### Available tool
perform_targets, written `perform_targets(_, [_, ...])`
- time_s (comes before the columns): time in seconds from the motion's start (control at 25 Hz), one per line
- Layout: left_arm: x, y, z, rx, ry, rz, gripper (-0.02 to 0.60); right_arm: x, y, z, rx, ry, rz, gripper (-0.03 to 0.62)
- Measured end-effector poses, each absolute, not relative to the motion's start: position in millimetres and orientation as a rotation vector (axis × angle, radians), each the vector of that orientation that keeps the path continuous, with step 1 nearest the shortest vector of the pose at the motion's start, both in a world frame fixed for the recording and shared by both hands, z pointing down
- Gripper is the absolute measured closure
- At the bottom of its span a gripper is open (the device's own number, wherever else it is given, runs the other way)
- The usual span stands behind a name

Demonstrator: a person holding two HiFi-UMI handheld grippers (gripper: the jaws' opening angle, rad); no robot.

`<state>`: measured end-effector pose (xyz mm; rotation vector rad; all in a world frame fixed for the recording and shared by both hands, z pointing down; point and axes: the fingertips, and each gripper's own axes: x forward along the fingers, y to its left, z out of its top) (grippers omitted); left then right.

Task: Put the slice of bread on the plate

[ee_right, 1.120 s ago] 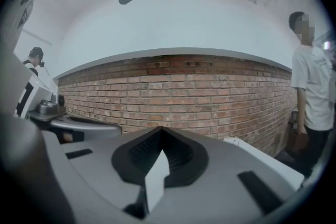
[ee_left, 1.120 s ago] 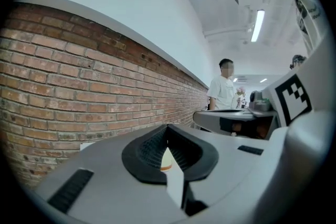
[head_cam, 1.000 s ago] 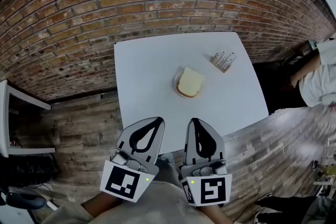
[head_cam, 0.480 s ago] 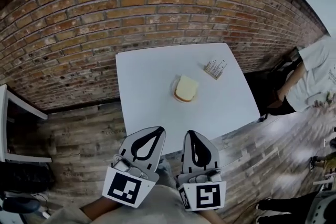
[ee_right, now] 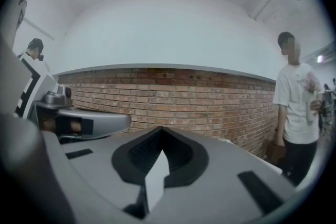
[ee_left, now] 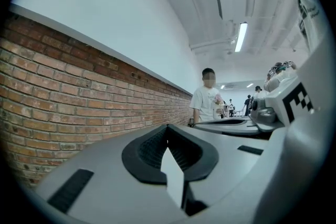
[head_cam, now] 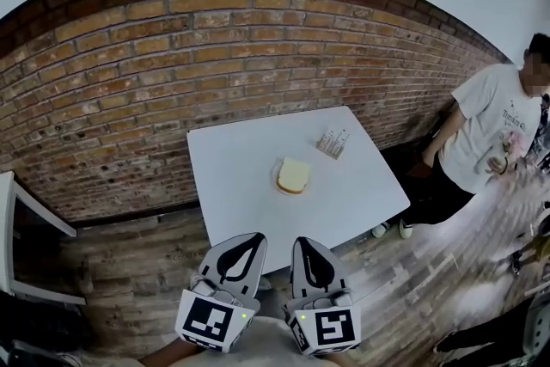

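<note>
Moved: left gripper [head_cam: 248,240] and right gripper [head_cam: 307,244] drawn farther back from near edge of table [head_cam: 234,169] | both clenched, empty | bread [head_cam: 293,174] lies on plate [head_cam: 278,181], near table's middle

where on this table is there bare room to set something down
The table's left half is bare, from its left edge to the plate. The near strip, between plate and front edge, is bare too. Tightest is the back right, where the packet holder stands near the slice of bread on the plate.
</note>
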<state>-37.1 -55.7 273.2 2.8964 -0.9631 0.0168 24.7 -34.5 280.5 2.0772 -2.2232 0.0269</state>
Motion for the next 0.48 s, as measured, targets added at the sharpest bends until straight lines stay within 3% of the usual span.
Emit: perform_targets(0.48, [-41.0,-10.6,261.7,2.943,-0.962,-0.017,0.572,25.0,18.1,269.3,2.134,-2.214,-0.019,0.588])
